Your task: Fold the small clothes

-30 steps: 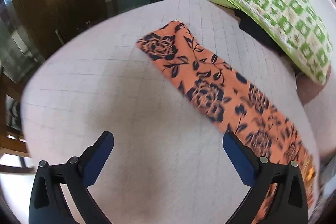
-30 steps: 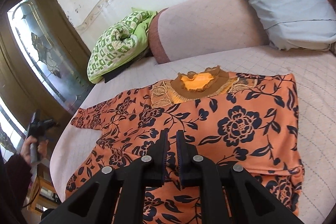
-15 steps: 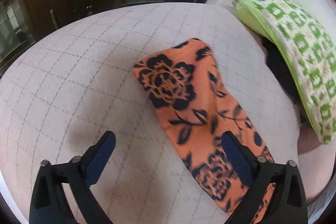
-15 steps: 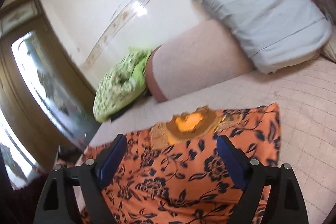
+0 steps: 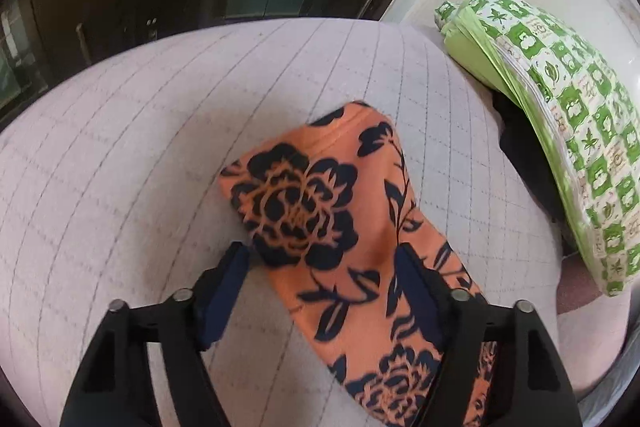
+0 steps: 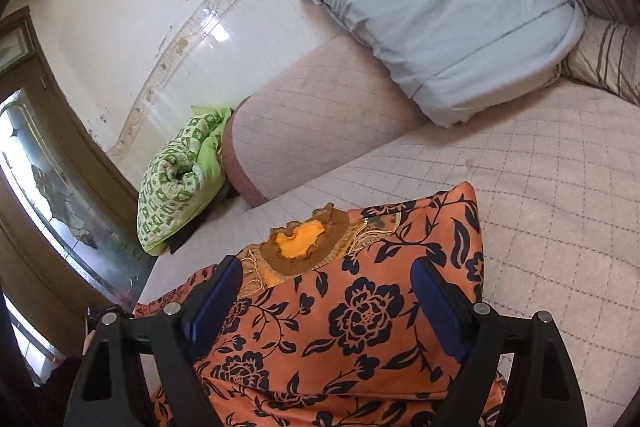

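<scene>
Two grippers are seen over an orange floral garment spread on the quilted bed cover. The left gripper is held wide open, its blue-padded fingers straddling the end of the garment's sleeve; whether the pads touch the cloth cannot be told, and nothing is clamped. The right gripper is likewise spread wide, held above the garment's body just below the brown frilled neckline, with nothing between its pads. Beyond the sleeve, a green patterned pillow is seen against the wall; beyond the neckline, a grey pillow rests on a pink bolster.

Compared with a second earlier, the right gripper's fingers, then closed together over the fabric, have been opened fully. The left gripper has been brought from bare cover beside the sleeve to a position directly over the sleeve end, which now fills the space between its fingers.
</scene>
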